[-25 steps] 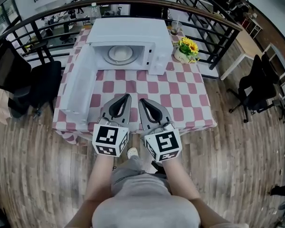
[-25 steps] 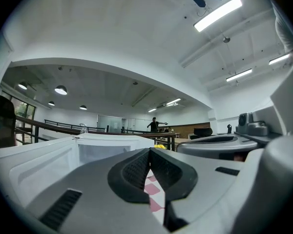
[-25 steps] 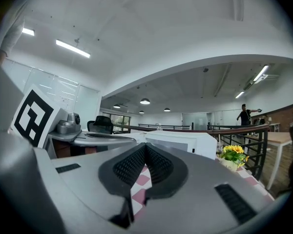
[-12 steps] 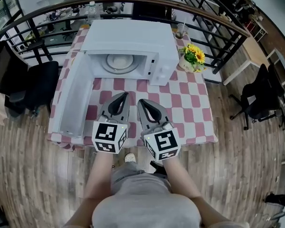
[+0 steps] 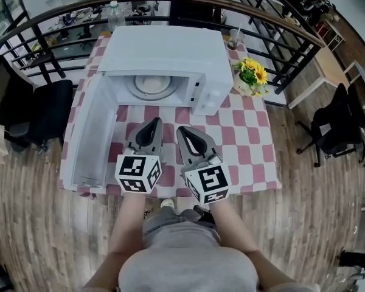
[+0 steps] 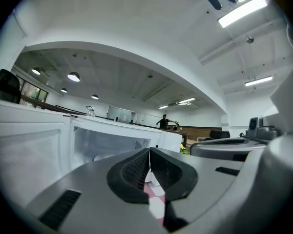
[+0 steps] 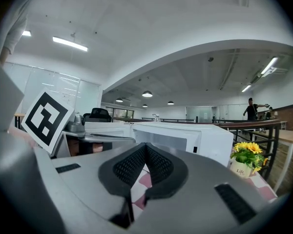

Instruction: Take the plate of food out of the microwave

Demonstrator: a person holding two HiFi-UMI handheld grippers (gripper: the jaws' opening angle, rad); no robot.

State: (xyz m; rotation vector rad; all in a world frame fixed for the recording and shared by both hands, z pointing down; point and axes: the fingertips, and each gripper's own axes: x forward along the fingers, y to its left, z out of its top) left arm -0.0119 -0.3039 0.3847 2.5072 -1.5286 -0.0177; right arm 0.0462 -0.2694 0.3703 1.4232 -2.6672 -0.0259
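Left gripper (image 5: pixel 152 123) and right gripper (image 5: pixel 184 130) (pressed together, empty) have advanced; I judge the plate (image 5: pixel 151 85), 12 o'clock, nearly reachable.

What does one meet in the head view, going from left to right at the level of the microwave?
Black chair → open microwave door → plate → sunflower pot → second black chair.

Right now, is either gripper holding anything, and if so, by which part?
Nothing is held. The left gripper and right gripper are both shut and empty over the table, short of the open microwave, where the plate sits inside.
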